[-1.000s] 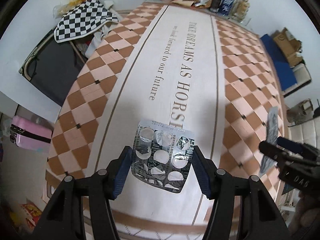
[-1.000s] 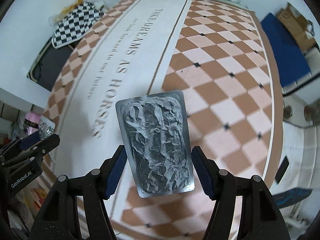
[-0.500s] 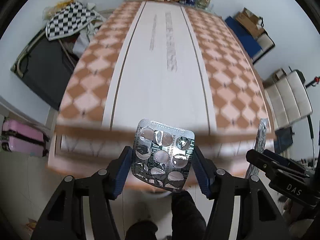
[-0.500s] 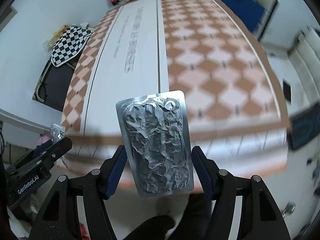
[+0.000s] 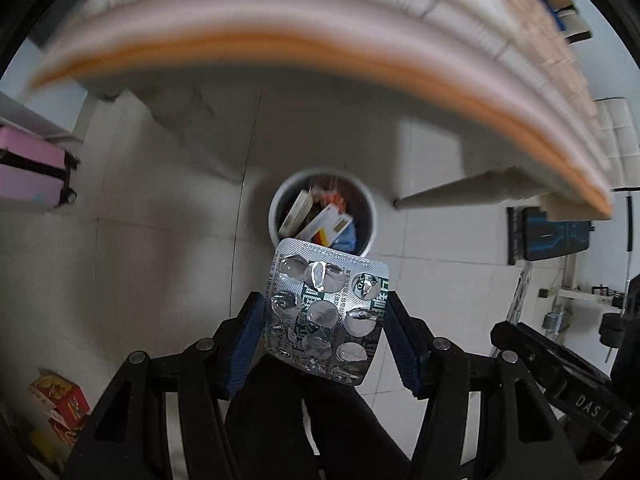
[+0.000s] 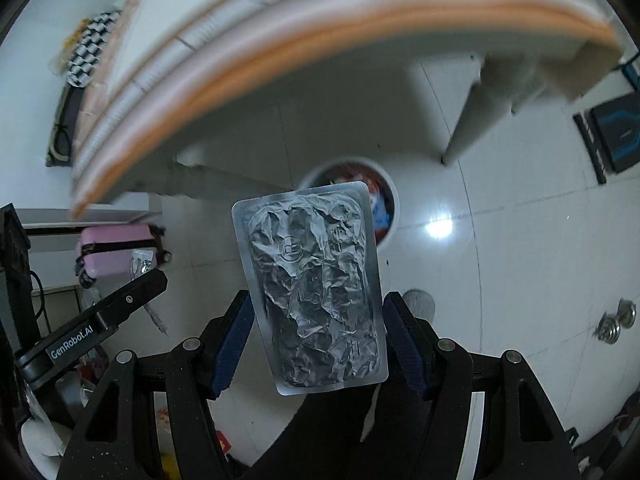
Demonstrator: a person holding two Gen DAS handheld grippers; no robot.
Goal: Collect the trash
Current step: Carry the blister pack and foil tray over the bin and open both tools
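The emptied pill blister sheet [image 5: 326, 312], its round pockets torn and printed with green lettering, is pinched between the blue pads of the left hand-held gripper [image 5: 325, 334], held in the air above the tiled floor [image 5: 160, 240]. Just beyond its top edge sits a round white trash bin [image 5: 276, 204] on the floor, already holding cartons and wrappers. The right hand-held gripper [image 6: 318, 334] is clamped on a crumpled silver foil pack [image 6: 316, 292], held upright with the bin [image 6: 394, 200] partly hidden behind its upper edge. The worktop [image 5: 320, 40] shows as a blurred orange-and-cream edge arching across the top of both views. A pink suitcase [image 6: 116, 252] stands on the floor to the left.
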